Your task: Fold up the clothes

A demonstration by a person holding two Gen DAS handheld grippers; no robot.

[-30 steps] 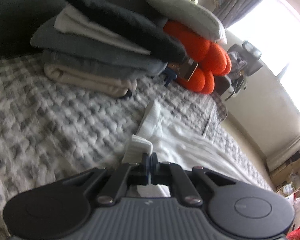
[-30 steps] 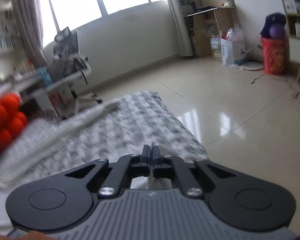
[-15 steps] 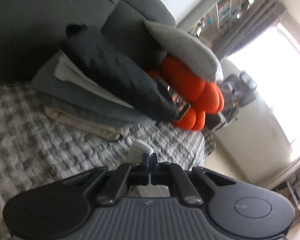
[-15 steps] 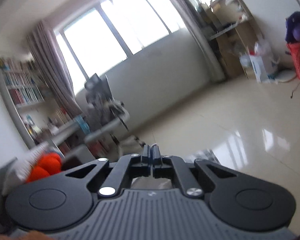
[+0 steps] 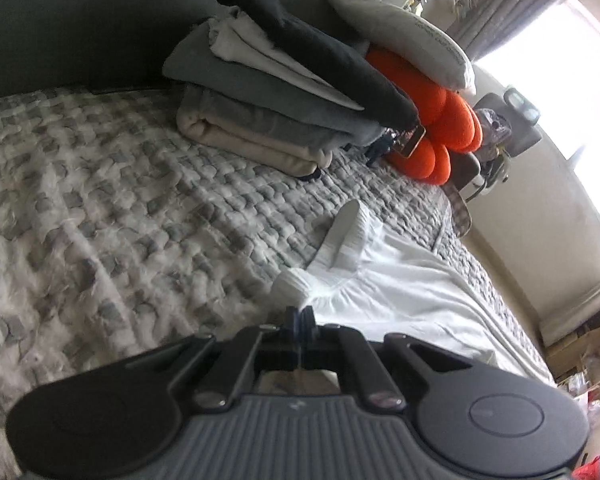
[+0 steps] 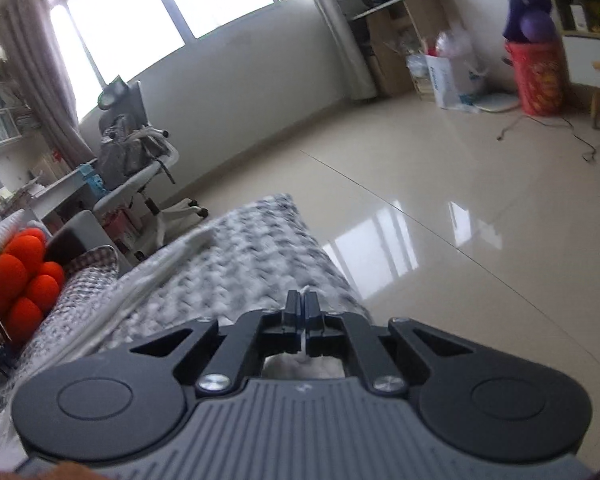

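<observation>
1. A stack of folded clothes [image 5: 276, 92] sits in the upper middle of the left wrist view, on the checked grey quilt [image 5: 100, 208] of what looks like a bed or sofa. I judge this part of the work done.
2. The garment in hand is a white garment [image 5: 400, 292], spread at the centre right of the left wrist view, with 1 ribbed cuff [image 5: 344, 232] lying above it.
3. The left tongs [image 5: 300, 316] are closed at the lower centre, with white cloth showing just behind the tips; they appear to pinch an edge of it.
4. The right tongs [image 6: 300, 304] are closed too, at the lower centre of the right wrist view, with a thin strip of white fabric between the tips.
5. The white garment still lies mostly open, so its folds and its place on the stack remain.
6. Orange cushions [image 5: 440, 136] and a pale pillow [image 5: 404, 40] crowd the stack's right side.
</observation>
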